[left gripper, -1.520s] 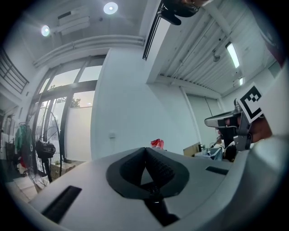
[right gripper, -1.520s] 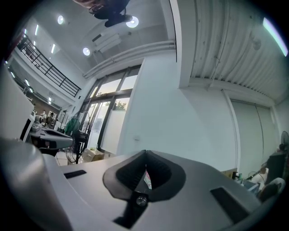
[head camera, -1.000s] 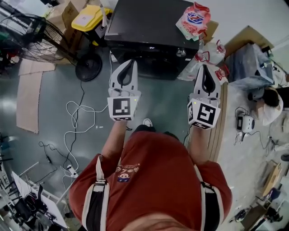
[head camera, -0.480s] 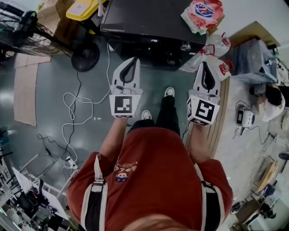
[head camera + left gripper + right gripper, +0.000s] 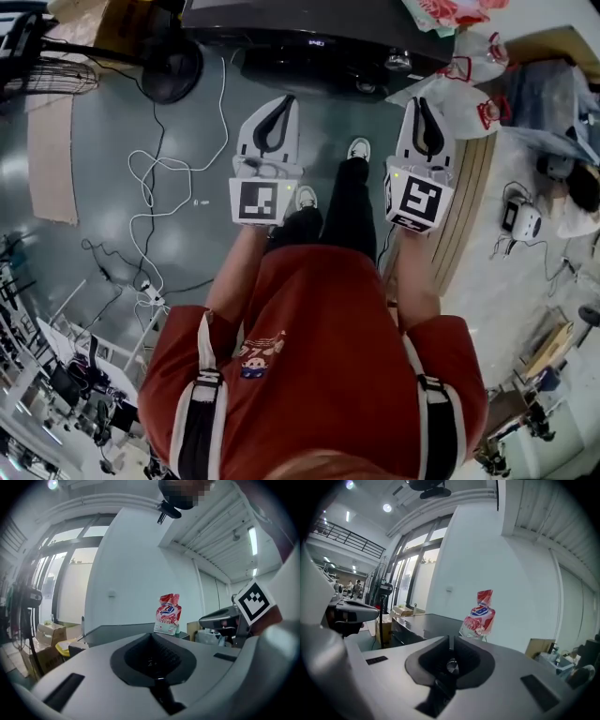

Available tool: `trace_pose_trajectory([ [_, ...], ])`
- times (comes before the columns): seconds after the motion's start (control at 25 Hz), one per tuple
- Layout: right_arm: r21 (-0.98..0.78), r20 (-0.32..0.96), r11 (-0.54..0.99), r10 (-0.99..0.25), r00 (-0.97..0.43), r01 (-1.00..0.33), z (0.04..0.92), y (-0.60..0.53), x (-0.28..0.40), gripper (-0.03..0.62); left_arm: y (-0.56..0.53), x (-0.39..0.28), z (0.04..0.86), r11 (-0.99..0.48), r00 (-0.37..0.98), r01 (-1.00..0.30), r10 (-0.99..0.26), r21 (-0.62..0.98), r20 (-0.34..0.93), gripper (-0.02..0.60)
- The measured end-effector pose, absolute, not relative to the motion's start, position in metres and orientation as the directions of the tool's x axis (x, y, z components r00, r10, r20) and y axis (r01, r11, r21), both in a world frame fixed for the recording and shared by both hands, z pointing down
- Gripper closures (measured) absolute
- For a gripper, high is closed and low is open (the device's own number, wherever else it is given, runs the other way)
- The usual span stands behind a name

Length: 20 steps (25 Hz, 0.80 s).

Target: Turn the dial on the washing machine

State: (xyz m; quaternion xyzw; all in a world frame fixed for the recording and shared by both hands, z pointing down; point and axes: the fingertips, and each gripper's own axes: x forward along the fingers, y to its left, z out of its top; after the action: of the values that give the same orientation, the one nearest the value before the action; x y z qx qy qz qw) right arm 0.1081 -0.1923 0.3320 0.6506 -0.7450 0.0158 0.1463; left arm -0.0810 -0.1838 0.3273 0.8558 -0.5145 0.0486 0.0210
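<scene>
The black washing machine stands at the top of the head view, its silver dial on the front panel at the right. My left gripper is shut and empty, held short of the panel's middle. My right gripper hangs just below and right of the dial without touching it; its jaws are opening by a thin slit, with nothing between them. In the right gripper view the round dial shows through the hollow behind the fingertips. A red and white detergent bag sits on the machine's top.
A floor fan and loose white cables lie to the left. Flat cardboard is further left. Plastic bags and a wooden board crowd the right side. The person's shoes stand between the grippers.
The person has stepped toward the machine, one foot forward. Both grippers now sit closer to its front panel, and the machine has slid to the top edge of the head view.
</scene>
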Motion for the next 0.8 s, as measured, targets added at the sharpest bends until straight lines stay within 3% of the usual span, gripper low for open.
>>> trace_pose_trajectory([
  [0.16, 0.162, 0.266, 0.168, -0.956, -0.121, -0.973, 0.371, -0.209, 0.113, 0.538, -0.196, -0.067, 0.357, -0.450, 0.446, -0.893, -0.887, -0.001, 0.118, 0.571],
  [0.32, 0.178, 0.308, 0.174, -0.945, -0.112, -0.969, 0.410, -0.226, 0.117, 0.459, -0.203, -0.058, 0.380, -0.443, 0.440, -0.897, -0.890, 0.004, 0.120, 0.571],
  [0.48, 0.193, 0.321, 0.129, -0.945, -0.062, -0.973, 0.442, -0.242, 0.125, 0.434, -0.203, -0.053, 0.404, -0.438, 0.433, -0.899, -0.890, 0.001, 0.144, 0.571],
  [0.8, 0.229, 0.376, 0.054, -0.926, 0.037, -0.972, 0.501, -0.275, 0.134, 0.311, -0.202, -0.055, 0.447, -0.424, 0.415, -0.906, -0.887, -0.002, 0.200, 0.571],
])
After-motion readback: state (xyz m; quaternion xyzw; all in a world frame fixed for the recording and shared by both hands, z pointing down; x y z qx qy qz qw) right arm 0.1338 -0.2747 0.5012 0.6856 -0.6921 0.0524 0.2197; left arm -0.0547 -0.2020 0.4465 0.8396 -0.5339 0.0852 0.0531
